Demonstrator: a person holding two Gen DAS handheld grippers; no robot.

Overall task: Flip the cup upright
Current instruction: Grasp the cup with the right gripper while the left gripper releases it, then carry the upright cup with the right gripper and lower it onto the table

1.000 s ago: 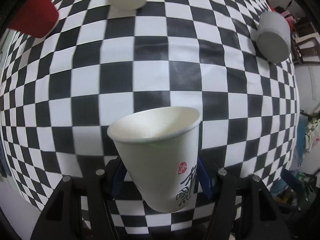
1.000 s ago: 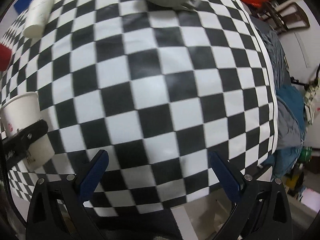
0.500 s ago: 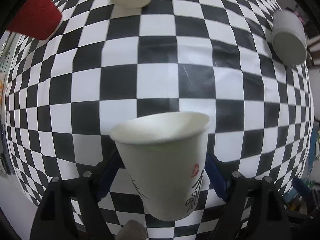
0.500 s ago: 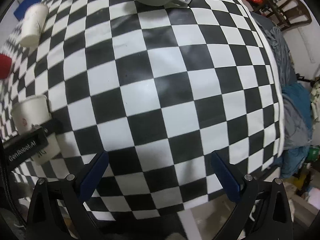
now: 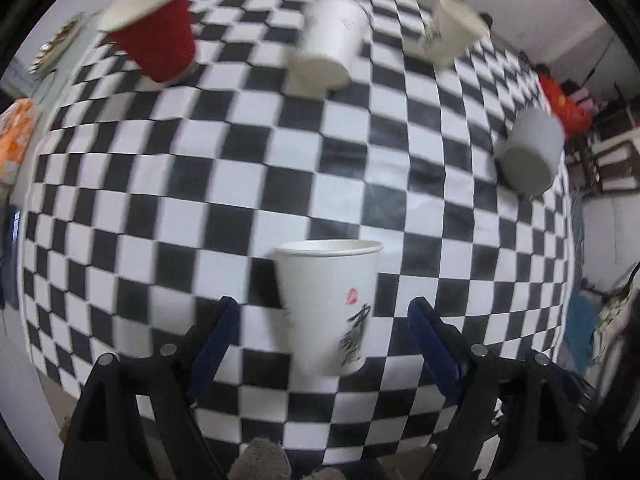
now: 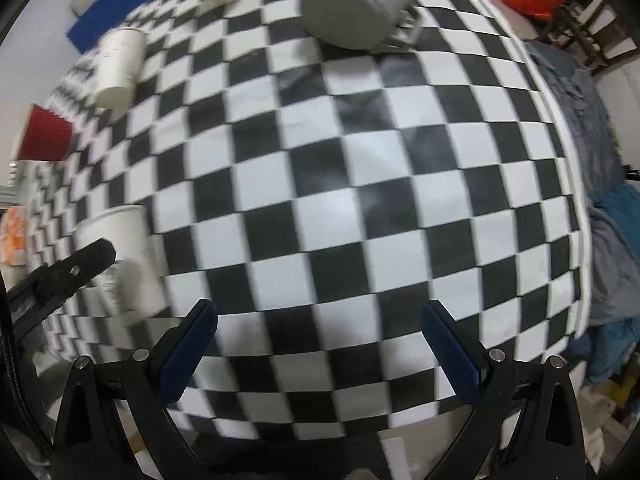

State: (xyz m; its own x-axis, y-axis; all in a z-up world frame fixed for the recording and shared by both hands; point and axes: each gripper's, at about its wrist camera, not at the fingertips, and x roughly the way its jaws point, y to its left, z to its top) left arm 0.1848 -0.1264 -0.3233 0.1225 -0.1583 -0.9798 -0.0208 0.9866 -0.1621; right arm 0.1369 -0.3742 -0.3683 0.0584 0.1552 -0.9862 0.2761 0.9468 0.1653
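A white paper cup with a red stamp and black writing stands upright on the checkered tablecloth. My left gripper is open, its blue fingers apart on either side of the cup without touching it. The same cup shows in the right wrist view at the left, partly behind the left gripper's black finger. My right gripper is open and empty over the cloth near the table's front edge.
A red cup stands at the far left. A white cup lies on its side at the back, another white cup beyond it. A grey mug lies at the right. Table edge and clutter at the right.
My left gripper has opened and let go of the white cup, which now stands upright on the cloth. Both cameras have pulled back, showing more of the table.
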